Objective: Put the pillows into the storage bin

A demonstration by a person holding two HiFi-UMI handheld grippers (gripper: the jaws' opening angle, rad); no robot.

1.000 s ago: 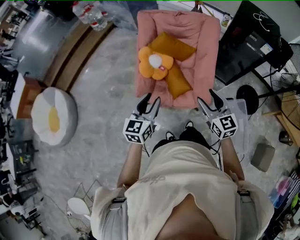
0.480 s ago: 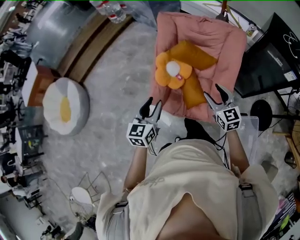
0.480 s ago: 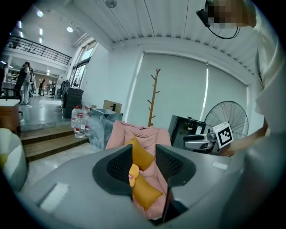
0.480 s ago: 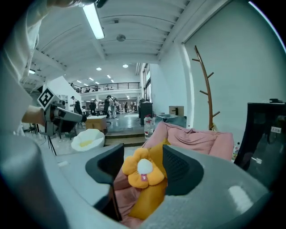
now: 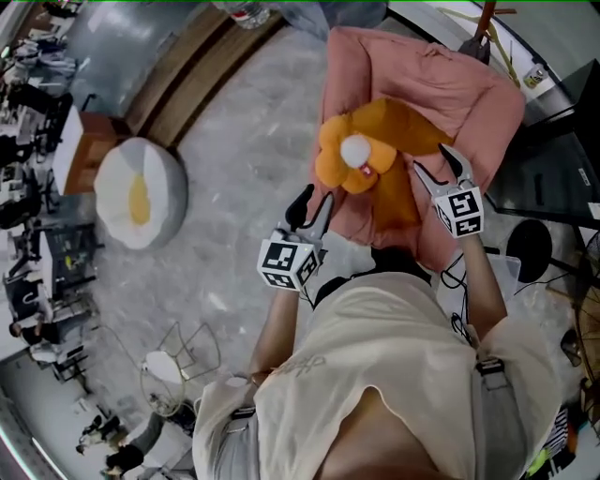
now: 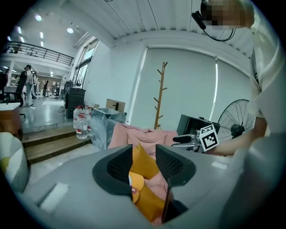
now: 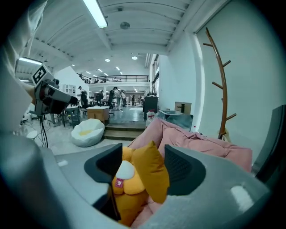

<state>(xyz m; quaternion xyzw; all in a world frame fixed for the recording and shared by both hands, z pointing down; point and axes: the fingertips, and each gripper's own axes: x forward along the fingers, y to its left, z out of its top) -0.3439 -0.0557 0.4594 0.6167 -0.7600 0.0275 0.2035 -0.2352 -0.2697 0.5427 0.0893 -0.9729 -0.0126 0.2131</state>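
An orange flower pillow with a white centre lies on a pink floor cushion bed, on top of two square orange pillows. My right gripper hovers open over the pillows' right side. Its jaws have just been opening a little, and they frame the flower pillow and a square pillow without touching them. My left gripper is open at the bed's near left edge, short of the pillows. A clear plastic bin edge shows by my right arm.
A white round beanbag with a yellow centre sits on the floor at left, below wooden steps and water bottles. Black equipment stands right of the bed. A wire stand is near my left side.
Both grippers have advanced toward the pink bed. The right one went from the bed's near edge to above the orange pillows; the left reached the bed's left edge.
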